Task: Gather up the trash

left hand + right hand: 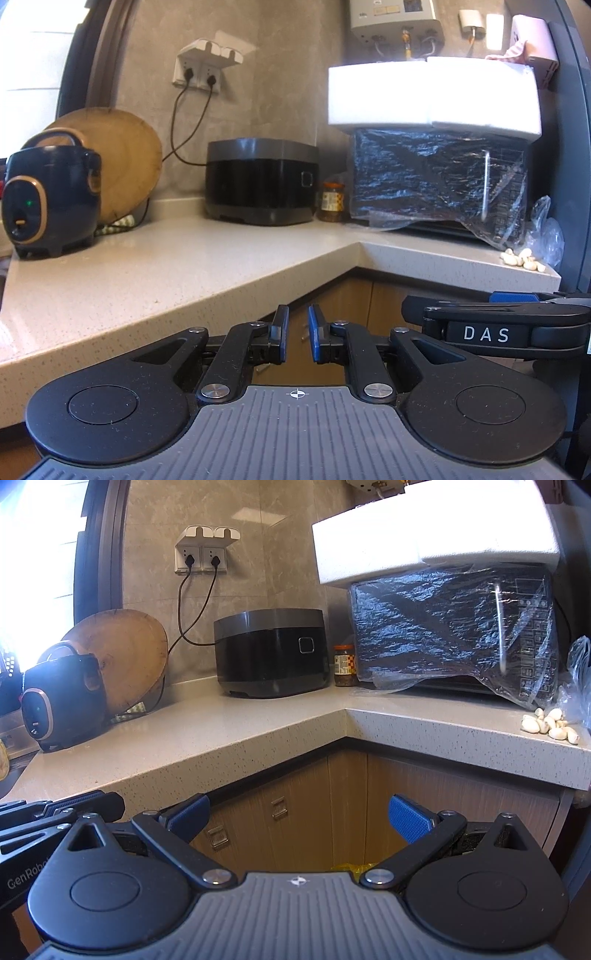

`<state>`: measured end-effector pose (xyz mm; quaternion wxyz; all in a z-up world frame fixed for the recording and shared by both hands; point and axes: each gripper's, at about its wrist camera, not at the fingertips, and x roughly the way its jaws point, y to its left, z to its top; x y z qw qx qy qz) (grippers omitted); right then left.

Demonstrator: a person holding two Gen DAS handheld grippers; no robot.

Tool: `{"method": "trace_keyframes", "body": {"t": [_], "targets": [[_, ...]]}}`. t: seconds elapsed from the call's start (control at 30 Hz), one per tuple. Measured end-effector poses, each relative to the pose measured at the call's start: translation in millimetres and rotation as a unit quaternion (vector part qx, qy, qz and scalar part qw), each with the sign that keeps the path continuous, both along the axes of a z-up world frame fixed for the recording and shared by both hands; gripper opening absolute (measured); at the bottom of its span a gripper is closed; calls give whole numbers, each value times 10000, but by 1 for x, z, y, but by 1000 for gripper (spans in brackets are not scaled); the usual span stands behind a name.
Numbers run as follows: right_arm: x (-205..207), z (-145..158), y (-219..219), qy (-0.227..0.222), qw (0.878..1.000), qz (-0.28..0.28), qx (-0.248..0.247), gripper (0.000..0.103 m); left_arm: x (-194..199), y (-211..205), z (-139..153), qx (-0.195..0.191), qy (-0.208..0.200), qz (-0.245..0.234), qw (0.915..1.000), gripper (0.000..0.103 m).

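Note:
My left gripper (298, 326) is nearly shut and holds nothing, in front of the counter's inner corner over the wooden cabinets. My right gripper (299, 814) is wide open and empty, at the same corner and below the counter edge. A bit of yellow bag (352, 868) shows just below its fingers. Garlic cloves (549, 724) lie on the right counter beside a clear plastic bag (578, 686); they also show in the left wrist view (522, 259). The right gripper's body (498, 326) shows at the right of the left wrist view.
On the L-shaped stone counter (229, 734) stand a dark blue cooker (61, 701), a round wooden board (129, 657), a black rice cooker (271, 651), a jar (345, 665) and a plastic-wrapped oven (454, 627) with white foam (432, 531) on top.

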<state>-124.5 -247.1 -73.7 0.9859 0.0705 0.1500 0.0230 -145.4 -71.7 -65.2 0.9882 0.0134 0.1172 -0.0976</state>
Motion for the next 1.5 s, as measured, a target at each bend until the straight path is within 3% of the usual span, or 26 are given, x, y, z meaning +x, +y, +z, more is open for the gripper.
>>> {"method": "trace_keyframes", "body": {"t": [1.5], "targets": [[4,-6,0,109,9997,210,-31,103,2,1,-3,58,-23,-76,10000,14]]}}
